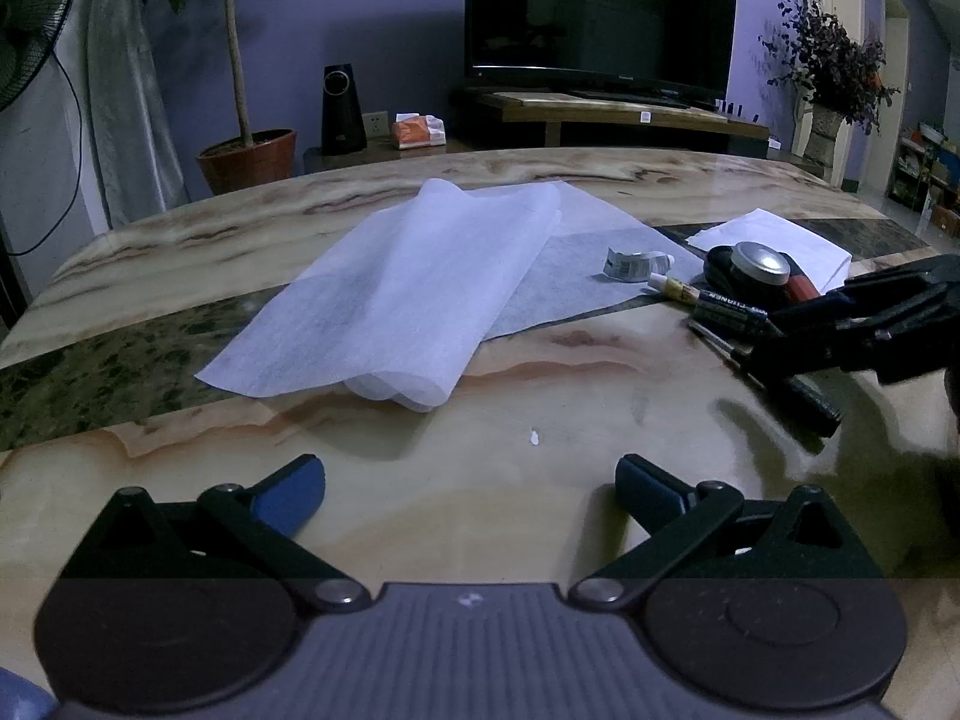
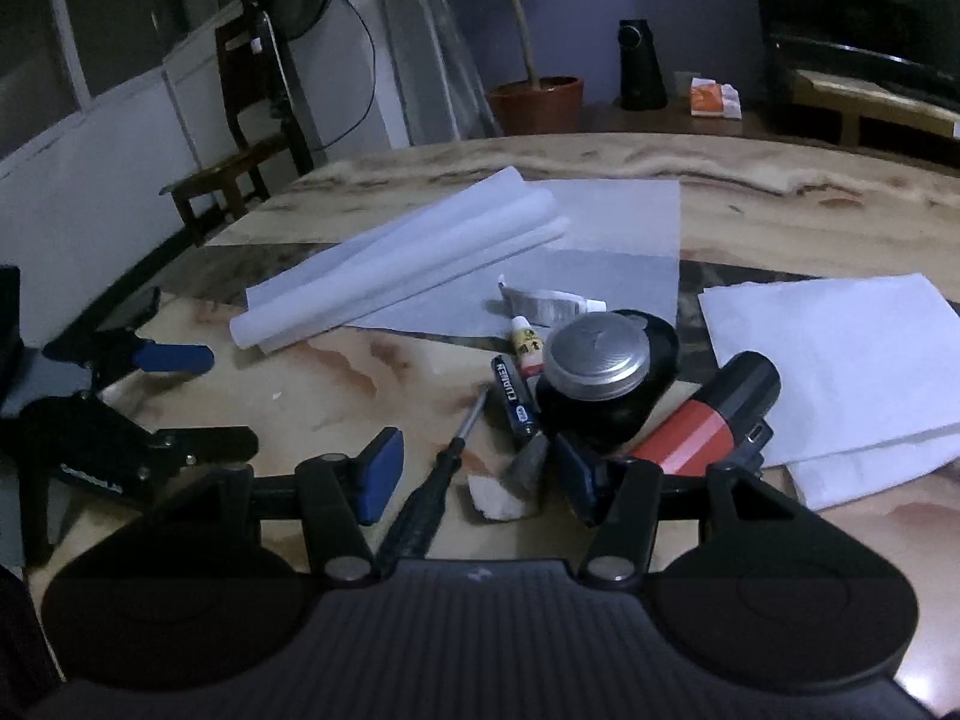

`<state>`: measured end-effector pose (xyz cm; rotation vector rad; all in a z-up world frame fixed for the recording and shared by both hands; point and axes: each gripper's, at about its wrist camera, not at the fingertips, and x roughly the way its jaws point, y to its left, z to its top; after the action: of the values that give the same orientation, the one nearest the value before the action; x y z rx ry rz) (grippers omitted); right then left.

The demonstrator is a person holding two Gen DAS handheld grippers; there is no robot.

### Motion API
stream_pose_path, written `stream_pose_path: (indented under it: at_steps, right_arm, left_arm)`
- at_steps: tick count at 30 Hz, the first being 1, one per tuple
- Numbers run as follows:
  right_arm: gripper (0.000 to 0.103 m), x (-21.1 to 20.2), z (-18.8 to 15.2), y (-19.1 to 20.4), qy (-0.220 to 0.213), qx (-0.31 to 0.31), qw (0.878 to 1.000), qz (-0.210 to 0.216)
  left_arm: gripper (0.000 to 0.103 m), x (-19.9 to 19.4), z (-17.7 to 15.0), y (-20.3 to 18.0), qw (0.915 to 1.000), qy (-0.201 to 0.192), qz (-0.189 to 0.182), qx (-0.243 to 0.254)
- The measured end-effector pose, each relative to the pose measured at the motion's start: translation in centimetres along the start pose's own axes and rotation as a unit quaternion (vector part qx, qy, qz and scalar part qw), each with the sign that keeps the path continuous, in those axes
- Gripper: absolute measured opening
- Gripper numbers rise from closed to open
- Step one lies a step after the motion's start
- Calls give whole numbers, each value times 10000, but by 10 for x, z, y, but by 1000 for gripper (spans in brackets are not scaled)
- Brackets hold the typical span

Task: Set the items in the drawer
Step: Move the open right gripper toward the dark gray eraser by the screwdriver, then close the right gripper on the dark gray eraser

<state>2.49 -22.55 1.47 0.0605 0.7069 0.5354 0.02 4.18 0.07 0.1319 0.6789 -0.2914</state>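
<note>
Lying between the spread jaws of the right gripper (image 2: 474, 474), the screwdriver (image 2: 441, 480) looks like the nearest thing to take: its black handle runs back under the tool body, its thin metal shaft points ahead. It should be stiff and fairly light; the ribbed handle offers a surer hold than the smooth shaft, which could roll or slip on the glossy table (image 2: 336, 384). Just ahead of the right jaw stands a dark jar with a metal lid (image 2: 600, 372), probably glass and so the heaviest and most breakable piece (best gripped low around the body, not by the lid). Beside it, right of the jaws, lies a red and black cylinder (image 2: 714, 414), round and apt to roll. A battery (image 2: 515, 396) and a small glue tube (image 2: 525, 345) lie ahead of the jaws, both light and slippery. A pale crumpled scrap (image 2: 495, 498) sits between the jaws too, close to the right one, and might get caught in the grasp.

The left gripper (image 1: 471, 489) hovers over bare table, jaws wide apart and holding nothing, with folded white sheets (image 1: 396, 294) ahead of them, thin and floppy. No drawer shows in either view
</note>
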Motion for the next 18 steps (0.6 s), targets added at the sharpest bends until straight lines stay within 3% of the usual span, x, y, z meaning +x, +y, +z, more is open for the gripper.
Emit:
stream_pose_path:
  at_steps: [18]
  right_arm:
    - [64, -30, 12, -13, -454, 528, 9975, 143]
  left_arm:
    - [103, 0, 0, 0, 10000, 0, 0, 0]
